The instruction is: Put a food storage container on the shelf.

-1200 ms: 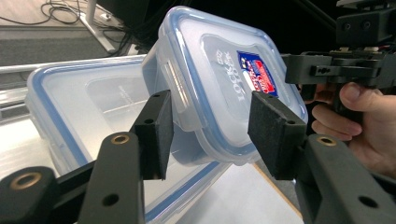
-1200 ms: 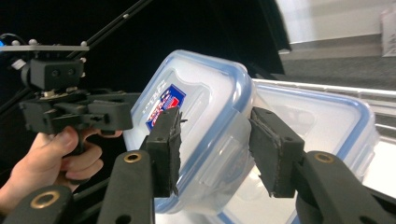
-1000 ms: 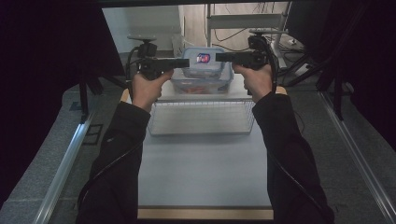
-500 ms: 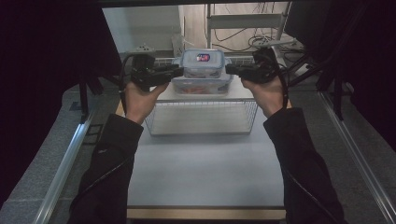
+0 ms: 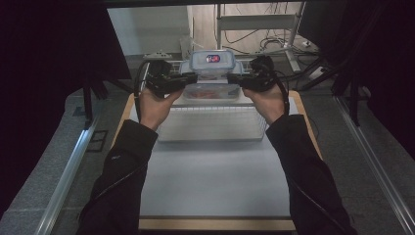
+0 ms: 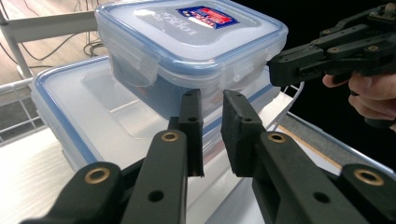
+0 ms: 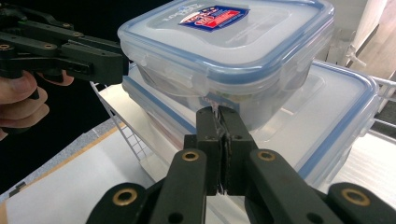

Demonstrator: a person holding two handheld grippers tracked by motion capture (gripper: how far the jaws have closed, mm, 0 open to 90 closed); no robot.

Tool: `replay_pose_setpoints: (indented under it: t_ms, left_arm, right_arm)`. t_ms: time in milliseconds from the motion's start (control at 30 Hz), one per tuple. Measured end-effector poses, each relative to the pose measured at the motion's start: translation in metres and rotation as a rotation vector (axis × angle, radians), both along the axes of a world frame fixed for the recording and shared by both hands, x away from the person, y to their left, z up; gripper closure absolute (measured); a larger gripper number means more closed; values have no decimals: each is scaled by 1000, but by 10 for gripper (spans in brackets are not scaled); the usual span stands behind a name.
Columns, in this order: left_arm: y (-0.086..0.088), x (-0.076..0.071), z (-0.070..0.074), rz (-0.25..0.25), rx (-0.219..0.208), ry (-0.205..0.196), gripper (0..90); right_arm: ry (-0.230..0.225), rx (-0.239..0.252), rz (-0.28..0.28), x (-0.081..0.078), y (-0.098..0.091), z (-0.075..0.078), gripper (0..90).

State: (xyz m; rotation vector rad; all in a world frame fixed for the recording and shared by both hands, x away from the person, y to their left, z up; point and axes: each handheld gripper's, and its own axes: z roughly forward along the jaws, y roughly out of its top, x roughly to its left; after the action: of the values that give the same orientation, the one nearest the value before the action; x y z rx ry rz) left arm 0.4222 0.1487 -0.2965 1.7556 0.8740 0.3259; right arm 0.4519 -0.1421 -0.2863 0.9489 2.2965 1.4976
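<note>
A small clear lidded container (image 5: 211, 59) with a blue seal and a red-blue label stands on a larger flat one (image 5: 210, 92) at the table's far end. My left gripper (image 5: 188, 81) points in at the stack's left side. Its jaws have just been closing, and a narrow gap remains at the gripper tip (image 6: 212, 100), with the large container's edge (image 6: 93, 107) showing through it. My right gripper (image 5: 234, 80) comes in from the right side. Its tip (image 7: 216, 112) is shut on a thin clear flap at the large container's (image 7: 327, 112) rim, below the small container (image 7: 224, 42).
A white wire basket (image 5: 210, 125) stands just in front of the containers, between my forearms. A white board (image 5: 210, 181) covers the near table. Metal rails (image 5: 68, 166) run along both sides. A shelf frame with cables (image 5: 254, 29) is behind.
Both grippers have dropped a little and moved in against the sides of the stack. Their jaws, apart a second ago, have closed down.
</note>
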Motion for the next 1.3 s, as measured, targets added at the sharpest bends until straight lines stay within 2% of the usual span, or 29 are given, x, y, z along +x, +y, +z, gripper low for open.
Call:
replay_pose_setpoints:
  t_ms: [133,333,433,633,800,1067,1300]
  left_arm:
    - [1,-4,-1,-3,2,-17,742]
    - [0,-13,-3,10,30,-57,555]
    - [-1,-20,-6,6,57,-79,449]
    - [-4,-36,-18,-12,81,-99,324]
    - [-6,-47,-29,-24,89,-99,251]
    - [-6,-61,-50,-26,87,-100,164]
    - [-3,-73,-71,-29,70,-90,126]
  right_arm:
    - [-1,0,13,-2,0,-2,839]
    - [-10,12,24,-8,-1,-4,658]
    - [-15,5,34,-12,-1,-7,585]
    - [-25,14,56,-21,-4,-14,455]
    - [-52,1,64,-31,-7,-20,388]
    - [-77,-27,73,-45,-13,-32,329]
    - [-77,-58,94,-56,-16,-48,267]
